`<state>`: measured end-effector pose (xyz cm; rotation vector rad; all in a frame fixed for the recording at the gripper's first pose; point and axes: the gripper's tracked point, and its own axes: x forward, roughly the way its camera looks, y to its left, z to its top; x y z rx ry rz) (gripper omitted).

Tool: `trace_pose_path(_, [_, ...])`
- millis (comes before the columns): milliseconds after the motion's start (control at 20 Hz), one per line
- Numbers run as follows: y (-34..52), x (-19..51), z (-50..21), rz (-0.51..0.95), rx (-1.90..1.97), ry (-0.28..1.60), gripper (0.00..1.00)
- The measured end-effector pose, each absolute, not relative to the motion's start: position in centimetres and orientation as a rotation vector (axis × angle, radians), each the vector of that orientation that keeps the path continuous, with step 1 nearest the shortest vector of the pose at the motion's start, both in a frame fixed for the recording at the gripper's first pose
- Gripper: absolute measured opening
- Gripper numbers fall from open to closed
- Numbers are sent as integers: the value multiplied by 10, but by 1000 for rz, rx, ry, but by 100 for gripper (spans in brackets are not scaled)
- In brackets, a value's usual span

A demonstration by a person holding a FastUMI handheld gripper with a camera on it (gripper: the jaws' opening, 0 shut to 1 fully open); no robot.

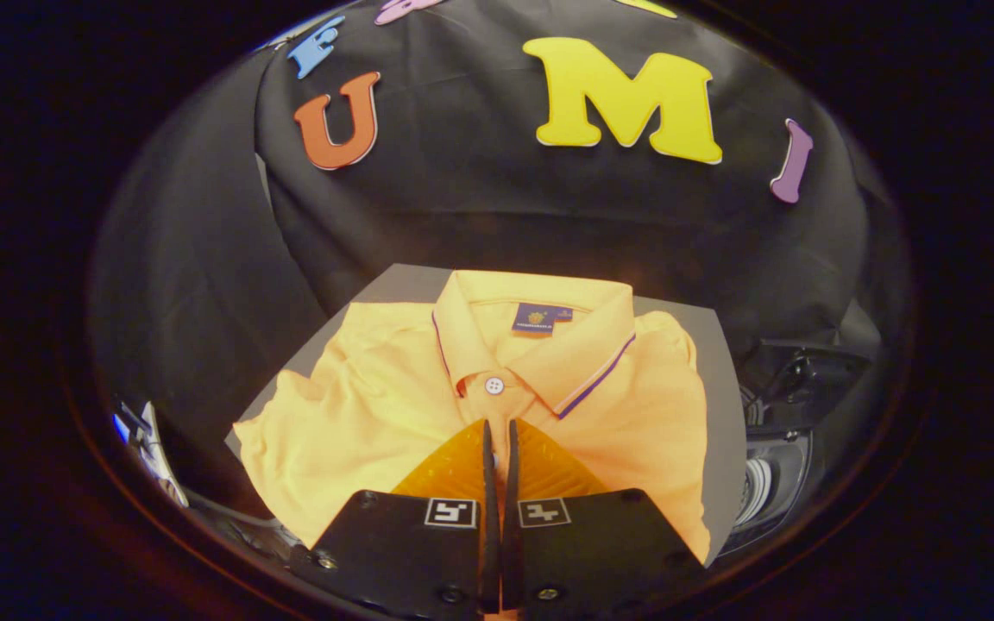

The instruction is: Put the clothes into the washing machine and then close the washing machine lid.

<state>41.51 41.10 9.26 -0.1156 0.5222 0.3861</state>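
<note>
An orange polo shirt lies folded and flat on a grey board, collar away from me, with a white button at the placket. My gripper hovers over the shirt's front just below that button. Its two fingers stand almost together, with only a thin slit between them, and the shirt looks undisturbed beneath them. To the right of the board, lower down, is part of a dark machine with a pale round part; its lid is not clear to me.
The black cloth wall rises right behind the board. A small white and blue object sits low at the left, past the shirt's sleeve. Dark fittings stand beyond the board's right edge.
</note>
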Motion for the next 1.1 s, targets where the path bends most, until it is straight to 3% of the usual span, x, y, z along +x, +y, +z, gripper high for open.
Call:
trace_pose_path(500, [368, 345, 186, 444, -64, 253, 4])
trace_pose_path(1100, [243, 281, 329, 328, 24, -70, 4])
